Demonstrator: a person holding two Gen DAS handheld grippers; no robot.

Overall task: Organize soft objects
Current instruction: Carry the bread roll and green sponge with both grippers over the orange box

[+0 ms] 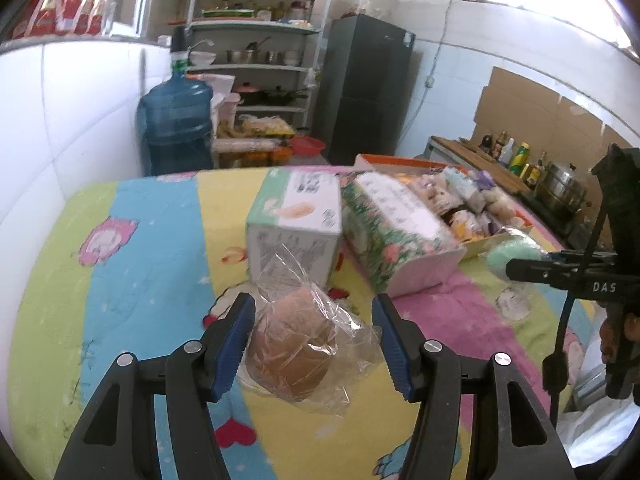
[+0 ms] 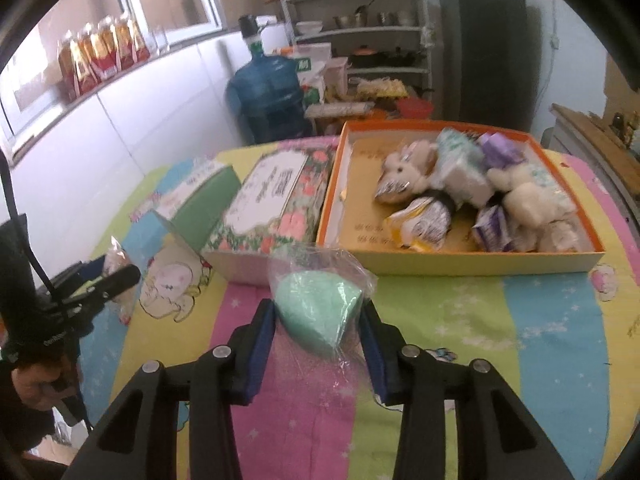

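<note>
Orange-rimmed tray [image 2: 460,266] sat packed with plush toys [image 2: 412,168] and small wrapped packs [image 2: 424,226]! Just left of the tray lay a floral box [image 2: 276,196], then a green-and-white box [image 1: 294,216]. All rested on a striped cartoon blanket [image 2: 540,320], with a shelf rack [image 1: 256,40] and a water jug [image 1: 176,120] behind the tray. Right gripper [image 2: 318,318] pinched a bagged green sponge [image 2: 316,312] in front of the tray. Only the left view showed the left gripper [image 1: 314,324] spread wide around a bagged brown sponge [image 1: 292,350].

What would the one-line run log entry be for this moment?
left claw: open around bagged brown bun | right claw: shut on bagged green sponge | orange box: holds plush toys, packets
</note>
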